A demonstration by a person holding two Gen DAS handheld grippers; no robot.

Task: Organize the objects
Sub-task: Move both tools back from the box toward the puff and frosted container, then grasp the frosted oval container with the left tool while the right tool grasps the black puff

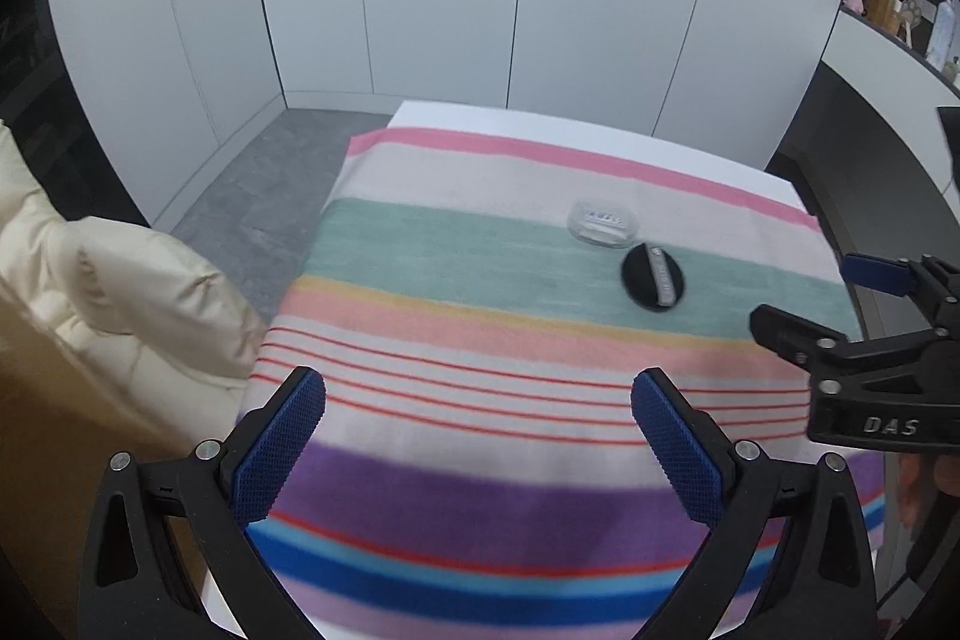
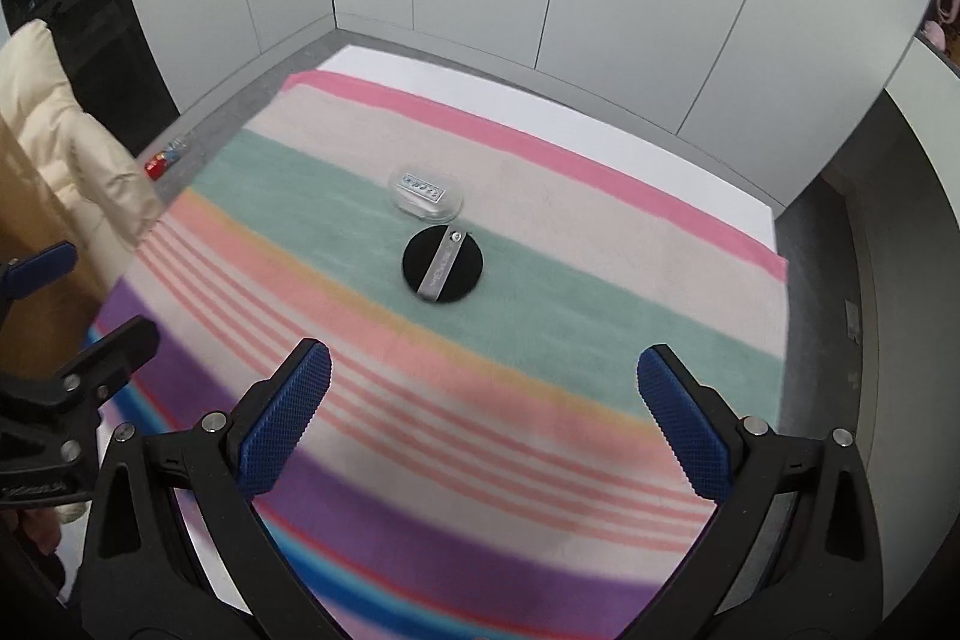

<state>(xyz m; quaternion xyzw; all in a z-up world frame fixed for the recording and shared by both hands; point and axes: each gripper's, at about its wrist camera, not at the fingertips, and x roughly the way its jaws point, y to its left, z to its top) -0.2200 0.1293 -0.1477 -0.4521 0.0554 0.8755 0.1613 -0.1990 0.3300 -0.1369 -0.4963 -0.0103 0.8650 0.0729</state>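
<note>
A black round puff with a grey strap [image 1: 653, 277] [image 2: 443, 266] lies on the green stripe of a striped cloth [image 1: 480, 340] [image 2: 540, 340]. Just behind it sits a clear plastic case with a label [image 1: 602, 220] [image 2: 425, 193]. My left gripper [image 1: 478, 436] is open and empty above the near stripes, well short of both. My right gripper [image 2: 484, 418] is open and empty, also short of the puff. The right gripper also shows in the left wrist view [image 1: 840, 304], and the left gripper shows at the left edge of the right wrist view [image 2: 78, 304].
The cloth covers a white table [image 1: 540, 118] [image 2: 570, 112]. A cream padded jacket [image 1: 120, 292] [image 2: 60, 142] hangs at the left. A small red item [image 2: 157, 166] lies on the grey floor. White wall panels stand behind; a shelf with items [image 1: 888, 4] is at right.
</note>
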